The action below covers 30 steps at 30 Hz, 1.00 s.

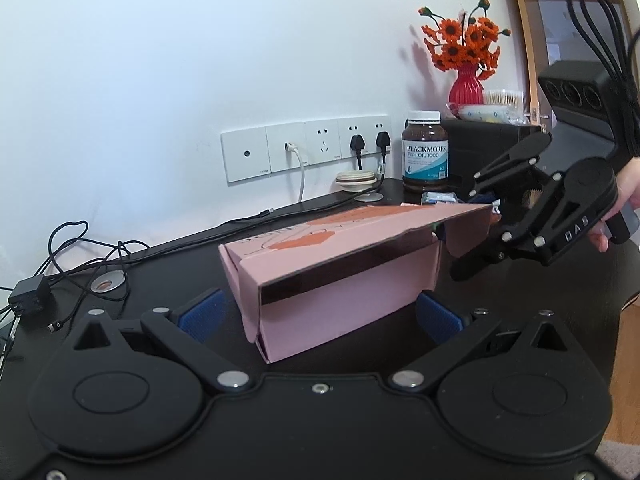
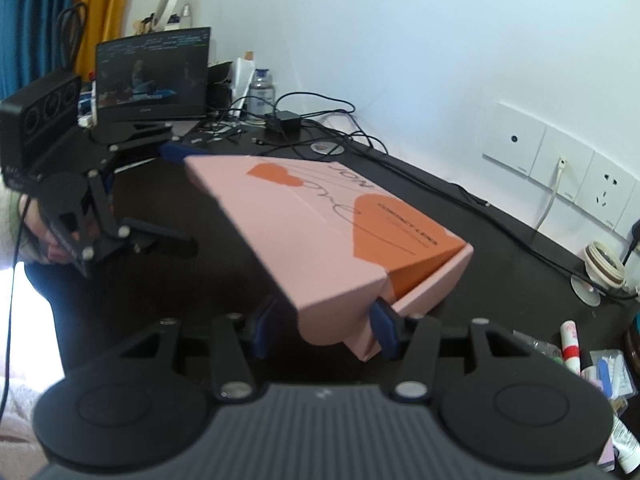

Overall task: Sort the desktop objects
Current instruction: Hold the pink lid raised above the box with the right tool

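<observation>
Pink box (image 1: 320, 280) mid-bench, lid tilted up, a claw at each end.
At 9 o'clock of the box, black cables (image 1: 80, 248) and a charger (image 1: 28, 296) loose on the dark bench (image 1: 180, 256). At centre, left claw (image 1: 320, 314) spread wide, straddling the box's near end, pads not pressing. At 1 o'clock, brown fish-oil bottle (image 1: 425, 152), upright by the wall sockets (image 1: 304, 152). At 3 o'clock, right claw (image 2: 324, 330) partly apart around the lid's corner, one pad against the cardboard; clamped or not, cannot tell.

pink box (image 1: 340, 280) lid ajar | left hand-held gripper (image 1: 320, 316) straddling, pads apart
</observation>
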Each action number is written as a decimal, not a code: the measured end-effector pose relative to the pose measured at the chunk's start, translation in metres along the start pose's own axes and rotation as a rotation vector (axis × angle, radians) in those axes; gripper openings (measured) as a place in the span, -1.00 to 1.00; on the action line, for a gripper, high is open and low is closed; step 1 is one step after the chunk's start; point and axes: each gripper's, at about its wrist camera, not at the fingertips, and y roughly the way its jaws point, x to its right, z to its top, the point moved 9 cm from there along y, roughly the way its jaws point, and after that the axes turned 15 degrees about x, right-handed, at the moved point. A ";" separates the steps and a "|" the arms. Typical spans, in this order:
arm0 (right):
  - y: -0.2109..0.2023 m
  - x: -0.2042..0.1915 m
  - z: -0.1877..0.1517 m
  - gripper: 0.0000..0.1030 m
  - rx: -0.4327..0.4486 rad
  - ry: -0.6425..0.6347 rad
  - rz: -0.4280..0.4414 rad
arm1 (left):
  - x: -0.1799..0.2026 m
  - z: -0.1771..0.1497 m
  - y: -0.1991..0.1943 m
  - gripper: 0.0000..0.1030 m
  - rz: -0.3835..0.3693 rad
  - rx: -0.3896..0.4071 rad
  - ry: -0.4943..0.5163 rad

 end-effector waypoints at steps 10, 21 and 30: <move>0.002 -0.004 -0.002 -0.01 -0.001 -0.063 -0.008 | 0.007 -0.004 -0.001 1.00 -0.023 -0.013 -0.004; 0.000 -0.012 -0.005 0.28 -0.006 -0.101 0.008 | 0.011 -0.005 0.000 1.00 -0.034 -0.008 0.006; -0.009 -0.004 -0.002 0.28 0.009 -0.046 0.068 | 0.008 -0.004 -0.003 1.00 -0.026 0.001 -0.007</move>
